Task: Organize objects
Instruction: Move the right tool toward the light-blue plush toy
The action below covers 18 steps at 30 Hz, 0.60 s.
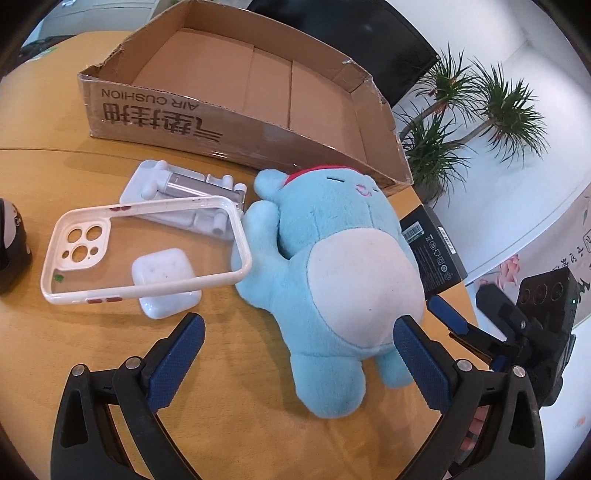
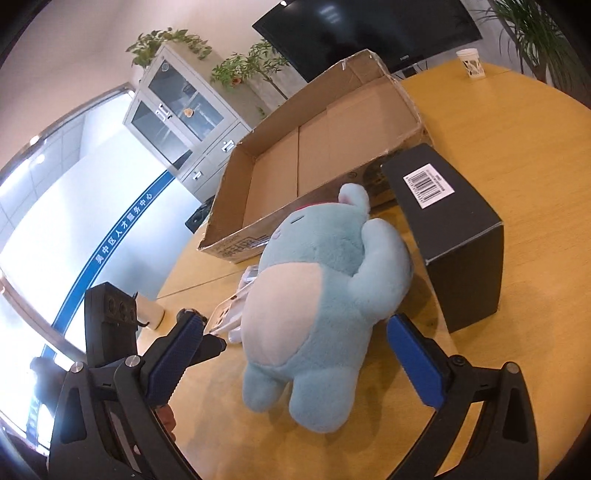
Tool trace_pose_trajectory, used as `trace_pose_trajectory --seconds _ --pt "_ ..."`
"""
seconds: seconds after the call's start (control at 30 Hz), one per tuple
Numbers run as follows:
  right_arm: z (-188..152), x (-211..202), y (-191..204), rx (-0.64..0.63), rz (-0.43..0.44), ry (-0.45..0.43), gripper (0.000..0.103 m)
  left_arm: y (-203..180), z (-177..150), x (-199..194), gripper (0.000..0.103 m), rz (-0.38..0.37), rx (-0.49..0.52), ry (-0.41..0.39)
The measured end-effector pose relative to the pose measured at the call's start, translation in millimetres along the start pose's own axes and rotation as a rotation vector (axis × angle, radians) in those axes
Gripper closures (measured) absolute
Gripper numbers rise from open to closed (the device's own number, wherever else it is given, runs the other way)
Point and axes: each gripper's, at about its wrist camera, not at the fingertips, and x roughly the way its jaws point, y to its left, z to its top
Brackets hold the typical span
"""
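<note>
A blue plush toy [image 1: 332, 273] with a white belly lies on its back on the wooden table, in front of an open cardboard box [image 1: 236, 77]. My left gripper [image 1: 299, 328] is open, its right finger by the toy's legs. My right gripper [image 2: 295, 332] is open, its fingers on either side of the toy [image 2: 314, 295] at its lower body. A white phone case [image 1: 147, 251], a white earbud case [image 1: 166, 284] and a white folding stand [image 1: 184, 195] lie left of the toy. A black box [image 2: 450, 229] stands right of it.
The cardboard box [image 2: 314, 158] is empty inside. A dark object [image 1: 11, 247] sits at the far left edge. A paper cup [image 2: 469, 62] stands at the table's far side. Potted plants [image 1: 461, 122], a cabinet [image 2: 184, 114] and a black screen [image 2: 369, 29] are beyond the table.
</note>
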Motion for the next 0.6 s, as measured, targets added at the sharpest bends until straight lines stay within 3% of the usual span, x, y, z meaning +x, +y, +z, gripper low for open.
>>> trace_pose_trajectory --seconds 0.07,0.17,0.27,0.33,0.4,0.47,0.6 --pt "0 7 -2 0.021 -0.007 0.004 0.002 -2 0 8 0.000 0.001 0.005 0.011" --pt "2 14 -8 0.016 0.054 0.005 0.002 -1 1 16 0.000 -0.010 -0.008 0.026" --pt "6 20 -23 0.054 -0.003 0.015 0.002 -1 3 20 0.000 -0.019 -0.013 0.030" --pt "9 22 -38 0.110 -0.019 0.030 0.009 -3 5 22 0.000 -0.021 -0.006 0.029" --pt "12 25 -47 0.120 -0.041 0.036 0.023 -5 7 24 0.000 -0.026 0.001 0.030" --pt "14 26 -51 0.131 -0.036 0.039 0.025 -5 9 27 0.000 -0.036 0.004 0.034" --pt "22 27 -46 0.083 -0.084 0.034 0.043 -4 14 28 0.000 -0.046 0.006 0.027"
